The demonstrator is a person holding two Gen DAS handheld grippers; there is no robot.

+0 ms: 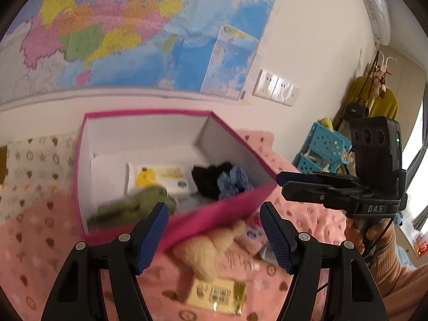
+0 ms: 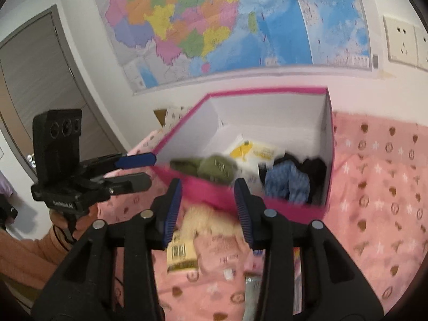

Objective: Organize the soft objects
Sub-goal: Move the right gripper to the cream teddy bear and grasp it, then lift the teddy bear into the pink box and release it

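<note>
We note both tongs, left [image 1: 214, 230] and right [image 2: 208, 206], apart and empty, the pink box [image 1: 219, 211] holding green plush [image 1: 133, 206], wipes and socks, the cream plush [image 1: 211, 248] and packets remaining on the bed

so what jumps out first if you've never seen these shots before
The pink box in the middle of the pink bedspread, open-topped, with a green plush toy, a blue knit piece and a black cloth inside. Behind it a large colourful map covers the wall. Just in front of the box, a cream fluffy item and a yellow packet lie on the bedspread.
</note>
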